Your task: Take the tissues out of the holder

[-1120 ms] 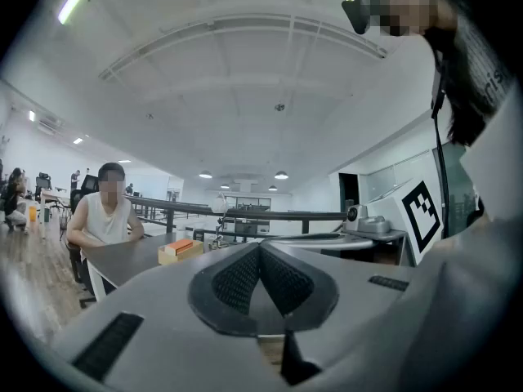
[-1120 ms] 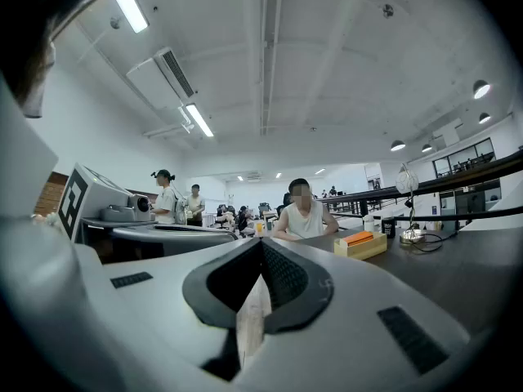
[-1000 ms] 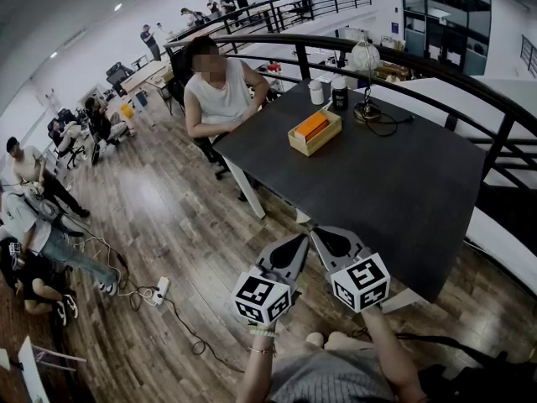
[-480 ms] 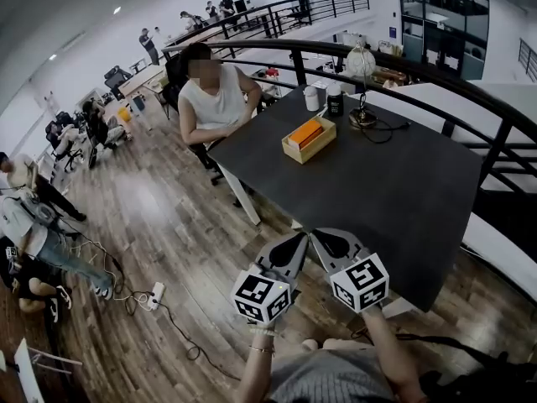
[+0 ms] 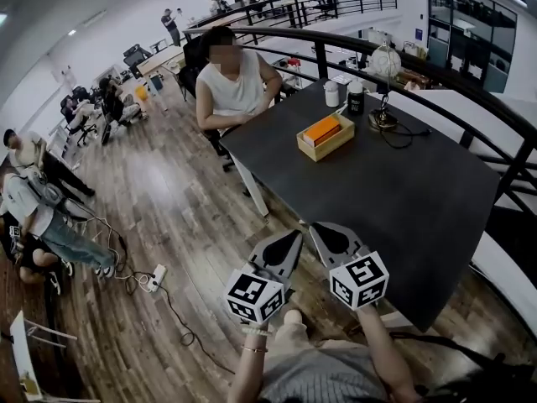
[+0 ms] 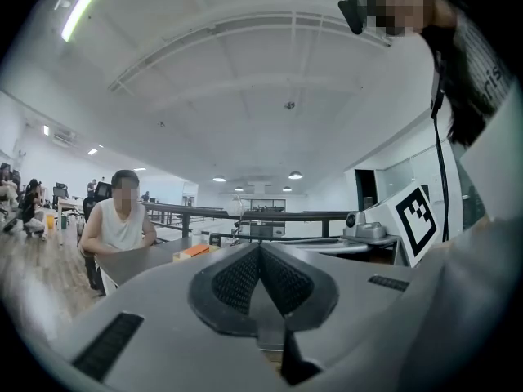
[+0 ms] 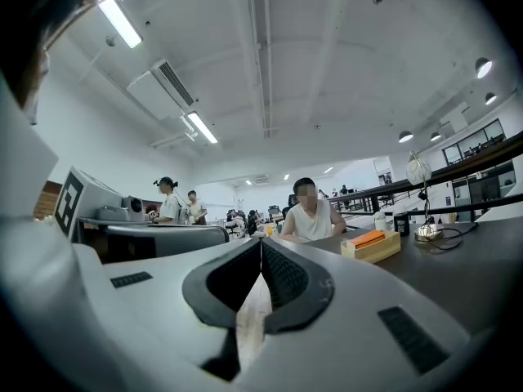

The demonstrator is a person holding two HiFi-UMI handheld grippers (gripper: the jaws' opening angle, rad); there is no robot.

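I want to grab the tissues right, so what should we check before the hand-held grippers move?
1. Can we see the wooden holder? It stands on the table: ok.
2. Tissues inside? The orange tissue pack sits in it: ok.
3. Is the left hand-held gripper open to grab? Jaws shut, empty: not ok.
4. Is the right hand-held gripper open? Jaws shut, empty: not ok.
5. Close enough? Both are by the near edge, and the holder is far across: not ok.
6. Way free? Nothing stands between: ok.
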